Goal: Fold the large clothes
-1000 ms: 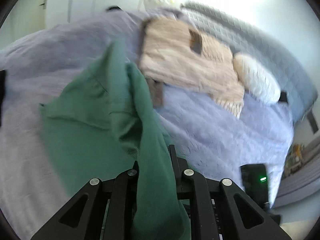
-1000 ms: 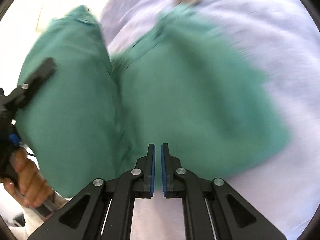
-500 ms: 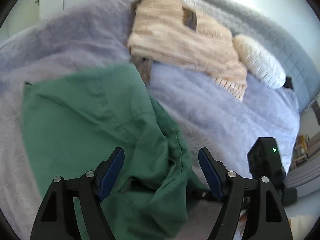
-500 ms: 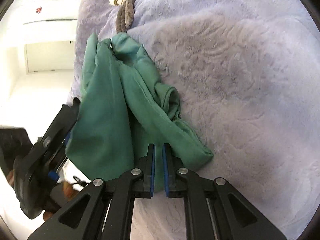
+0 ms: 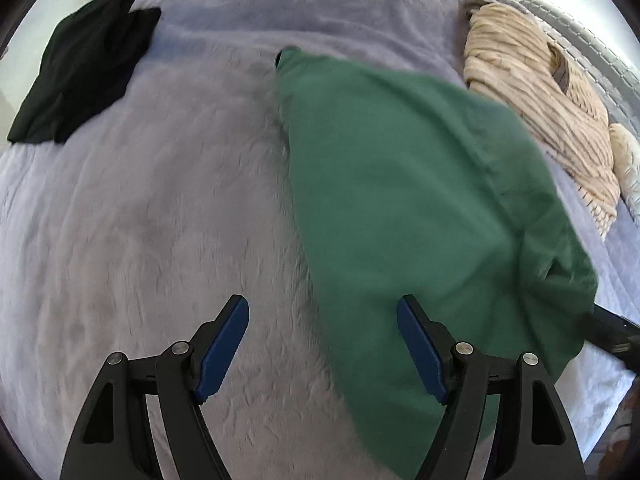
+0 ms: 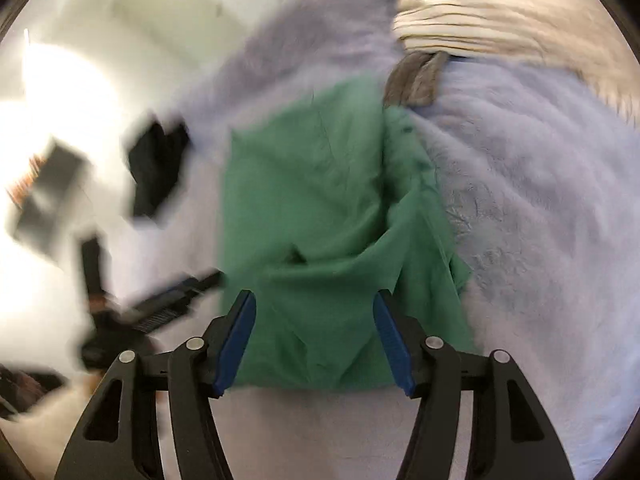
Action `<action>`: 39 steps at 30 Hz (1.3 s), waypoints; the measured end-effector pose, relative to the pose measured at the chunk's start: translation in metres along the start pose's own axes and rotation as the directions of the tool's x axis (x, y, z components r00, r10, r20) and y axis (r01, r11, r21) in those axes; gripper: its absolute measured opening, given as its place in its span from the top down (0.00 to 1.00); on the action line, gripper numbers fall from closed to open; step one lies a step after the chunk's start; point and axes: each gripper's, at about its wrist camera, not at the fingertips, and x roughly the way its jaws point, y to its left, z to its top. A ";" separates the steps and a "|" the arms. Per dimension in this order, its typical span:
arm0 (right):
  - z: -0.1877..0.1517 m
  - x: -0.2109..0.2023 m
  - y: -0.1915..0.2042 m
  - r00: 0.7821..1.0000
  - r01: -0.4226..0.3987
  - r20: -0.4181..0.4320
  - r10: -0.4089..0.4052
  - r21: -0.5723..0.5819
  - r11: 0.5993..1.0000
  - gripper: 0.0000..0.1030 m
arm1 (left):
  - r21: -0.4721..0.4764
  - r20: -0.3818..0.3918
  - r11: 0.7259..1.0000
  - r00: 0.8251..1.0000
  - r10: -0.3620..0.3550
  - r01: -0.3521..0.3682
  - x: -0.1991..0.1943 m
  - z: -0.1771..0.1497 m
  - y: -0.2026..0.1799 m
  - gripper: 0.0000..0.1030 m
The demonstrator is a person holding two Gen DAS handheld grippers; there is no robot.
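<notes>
A green garment (image 5: 400,208) lies roughly folded on the lavender bedspread (image 5: 160,220). My left gripper (image 5: 322,340) hangs open just above it. The garment's left edge runs between the fingers, and nothing is gripped. The right wrist view is blurred by motion. There my right gripper (image 6: 316,340) has its jaws opening over the near end of the green garment (image 6: 320,220). The cloth lies below the blue pads (image 6: 240,336), which do not press on it. The left gripper (image 6: 172,300) shows as a dark blur at the garment's left edge.
A black garment (image 5: 80,68) lies folded at the bed's far left. A beige striped sweater (image 5: 536,92) and a white pillow (image 5: 628,160) lie at the far right, with a grey cloth (image 6: 416,76) under the sweater's edge. The tip of the right gripper (image 5: 612,332) shows at the right.
Both grippers have let go of the green garment, which dropped flat onto the bed. The left gripper opened first and swung left and down. The right gripper opened last and rose.
</notes>
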 end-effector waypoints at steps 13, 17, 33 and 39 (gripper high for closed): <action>-0.093 0.010 -0.144 0.985 -0.141 0.030 0.170 0.704 0.696 0.85 | -0.012 -0.017 1.000 1.000 0.003 -0.003 0.006 -0.017 0.001 0.10; -0.083 -0.032 -0.129 0.994 -0.106 0.077 0.075 0.574 0.812 0.79 | 0.000 -0.019 1.000 1.000 0.001 -0.001 0.000 -0.016 0.002 0.10; 0.056 0.023 -0.093 0.997 -0.048 -0.059 0.057 0.149 0.988 0.97 | -0.035 -0.020 0.999 1.000 -0.022 0.021 -0.002 -0.042 -0.009 0.10; 0.051 0.064 -0.145 0.987 -0.077 -0.120 0.107 0.234 0.969 0.97 | -0.028 -0.030 0.999 0.999 -0.033 0.032 0.010 -0.047 -0.017 0.10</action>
